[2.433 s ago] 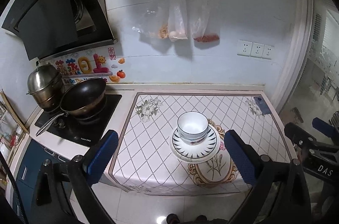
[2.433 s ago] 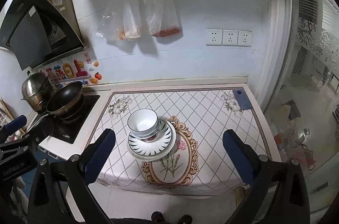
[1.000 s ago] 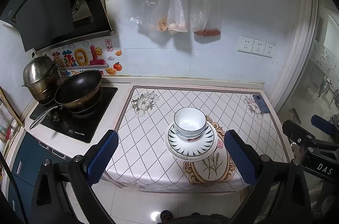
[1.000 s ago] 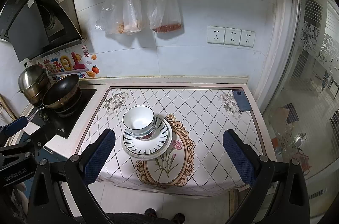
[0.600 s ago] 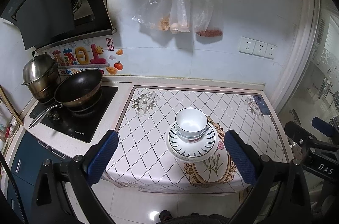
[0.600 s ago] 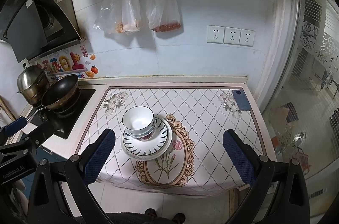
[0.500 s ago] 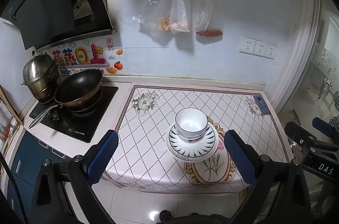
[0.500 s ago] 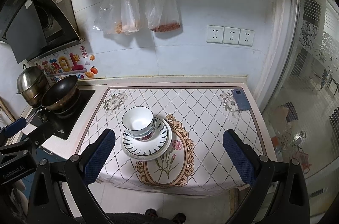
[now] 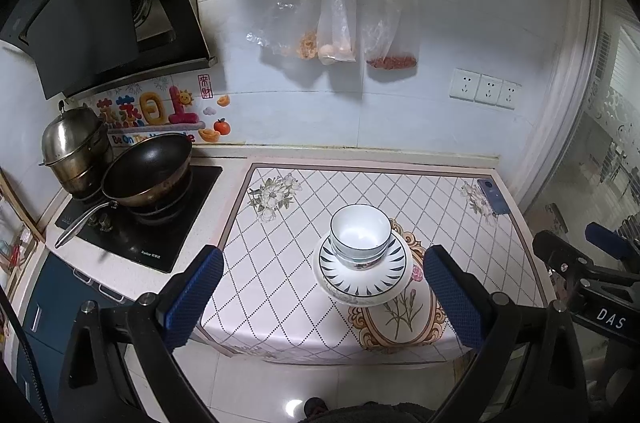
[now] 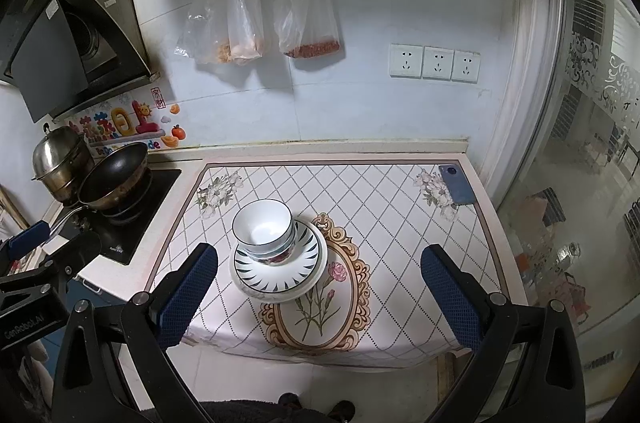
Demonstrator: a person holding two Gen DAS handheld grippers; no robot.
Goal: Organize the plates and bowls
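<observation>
Left wrist view: both hand-held grippers, left hand-held gripper [image 9: 323, 285] and right hand-held gripper [image 10: 318, 283], gape empty; glazed bowls [image 9: 360, 233] on plates [image 9: 362, 277] at twelve o'clock look slippery, breakable; grip rims.

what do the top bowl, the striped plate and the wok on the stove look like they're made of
Top bowl: probably glazed ceramic; glossy white inside, thin dark rim.
Striped plate: likely the same glazed ceramic; shiny white with dark painted dashes.
Wok: metal; dark, seemingly coated inside, brownish discoloured outside, bare steel handle.
</observation>
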